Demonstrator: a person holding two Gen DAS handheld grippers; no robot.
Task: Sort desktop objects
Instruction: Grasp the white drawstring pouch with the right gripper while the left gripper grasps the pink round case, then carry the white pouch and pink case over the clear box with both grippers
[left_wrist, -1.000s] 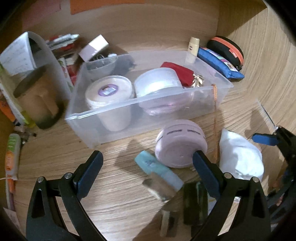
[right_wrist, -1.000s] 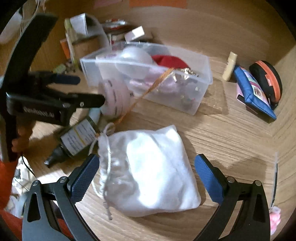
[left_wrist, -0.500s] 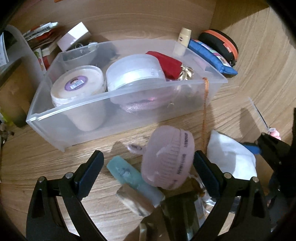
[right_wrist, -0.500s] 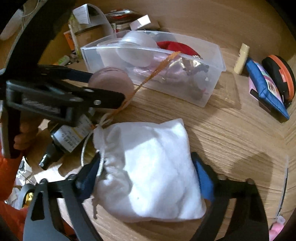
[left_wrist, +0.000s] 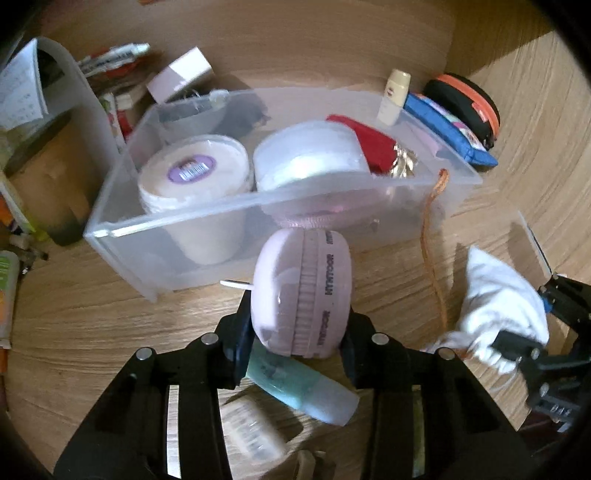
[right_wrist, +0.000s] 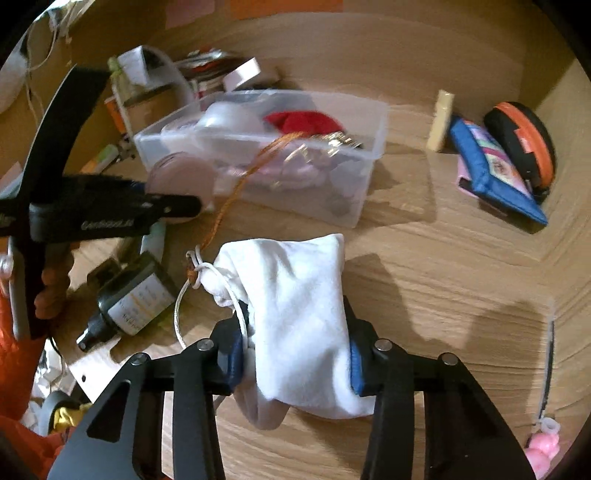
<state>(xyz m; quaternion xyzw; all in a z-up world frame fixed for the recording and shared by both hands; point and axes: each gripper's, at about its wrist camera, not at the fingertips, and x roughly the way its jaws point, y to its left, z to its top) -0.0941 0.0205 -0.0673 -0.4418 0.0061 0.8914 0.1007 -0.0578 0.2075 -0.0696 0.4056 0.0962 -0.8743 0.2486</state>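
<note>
Firmly, a round pink case is clamped on edge between the jaws of the left gripper, lifted clear of the desk and held just in front of the clear plastic bin. Below the case, a teal tube is seen lying on the desk, with a blurred labelled bottle beside it.

A white drawstring pouch is pinched at its near end between the jaws of the right gripper, the far end pointing toward the bin. An orange cord is knotted to the pouch's drawstring and is draped up over the bin's front rim. To the left of the pouch, a dark bottle with a pale label is laid on its side.

Inside the bin, a white tub with a purple label, a pale round lidded container and a red item are held. Behind the bin on the right, a cream stick, a blue pouch and a black case with an orange band are found on the desk, well apart from both grippers. A small pink object is seen at the near right edge.
</note>
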